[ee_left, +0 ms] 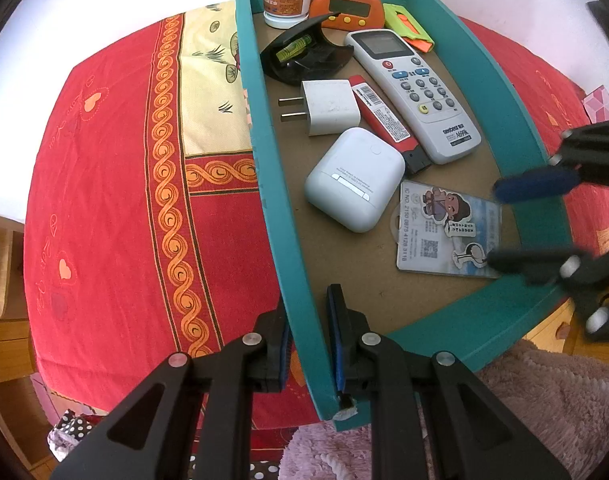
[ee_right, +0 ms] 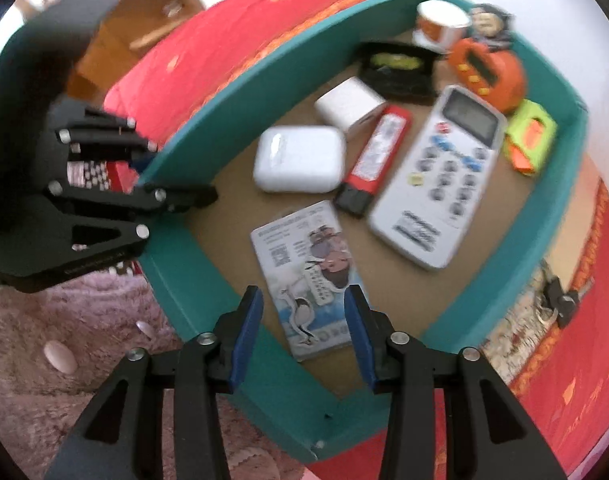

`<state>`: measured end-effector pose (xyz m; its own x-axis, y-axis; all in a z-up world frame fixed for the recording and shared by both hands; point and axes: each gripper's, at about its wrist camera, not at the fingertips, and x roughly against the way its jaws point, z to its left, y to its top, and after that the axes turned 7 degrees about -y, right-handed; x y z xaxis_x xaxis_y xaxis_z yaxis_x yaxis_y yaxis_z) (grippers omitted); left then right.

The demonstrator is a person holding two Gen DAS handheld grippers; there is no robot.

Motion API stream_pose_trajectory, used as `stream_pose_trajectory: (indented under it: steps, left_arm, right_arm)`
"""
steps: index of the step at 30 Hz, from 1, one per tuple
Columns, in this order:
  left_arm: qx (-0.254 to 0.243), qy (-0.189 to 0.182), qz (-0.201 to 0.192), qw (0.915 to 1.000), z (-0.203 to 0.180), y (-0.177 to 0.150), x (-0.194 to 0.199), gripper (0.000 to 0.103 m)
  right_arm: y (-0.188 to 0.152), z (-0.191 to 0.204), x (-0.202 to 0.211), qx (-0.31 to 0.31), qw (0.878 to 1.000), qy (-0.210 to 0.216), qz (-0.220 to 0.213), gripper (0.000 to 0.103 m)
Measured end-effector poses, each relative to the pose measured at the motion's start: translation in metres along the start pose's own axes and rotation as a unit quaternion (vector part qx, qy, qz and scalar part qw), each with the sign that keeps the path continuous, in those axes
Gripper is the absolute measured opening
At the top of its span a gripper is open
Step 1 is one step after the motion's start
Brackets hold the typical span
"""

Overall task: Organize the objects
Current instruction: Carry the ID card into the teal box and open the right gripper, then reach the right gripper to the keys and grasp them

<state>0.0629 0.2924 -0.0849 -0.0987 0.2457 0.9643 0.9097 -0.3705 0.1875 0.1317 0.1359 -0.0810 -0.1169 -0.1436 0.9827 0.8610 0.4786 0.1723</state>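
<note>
— Why is my left gripper (ee_left: 308,344) low at the frame's bottom centre?

— Its fingers straddle the teal tray (ee_left: 264,152) wall, apparently clamped on it, probably to steady the tray on the red bedcover (ee_left: 116,184).

— And the right gripper (ee_right: 302,330)?

— Spread wide, holding nothing, hovering over the ID card (ee_right: 308,276) lying flat inside the tray's near corner, beside the white earbud case (ee_right: 298,160). I'd judge that's my next pick.
</note>
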Motion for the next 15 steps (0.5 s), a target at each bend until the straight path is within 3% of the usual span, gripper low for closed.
stream_pose_trajectory:
  steps: [6, 15]
  left_arm:
    - [-0.002, 0.0, 0.0, 1.0, 0.001, 0.0, 0.0, 0.015]
    - [-0.002, 0.001, 0.001, 1.0, 0.001, 0.0, 0.001, 0.015]
  right_arm:
    - [-0.016, -0.043, 0.033, -0.079, 0.996, -0.008, -0.046, 0.045]
    - [-0.037, -0.108, 0.041, -0.197, 0.978, -0.053, -0.053, 0.048]
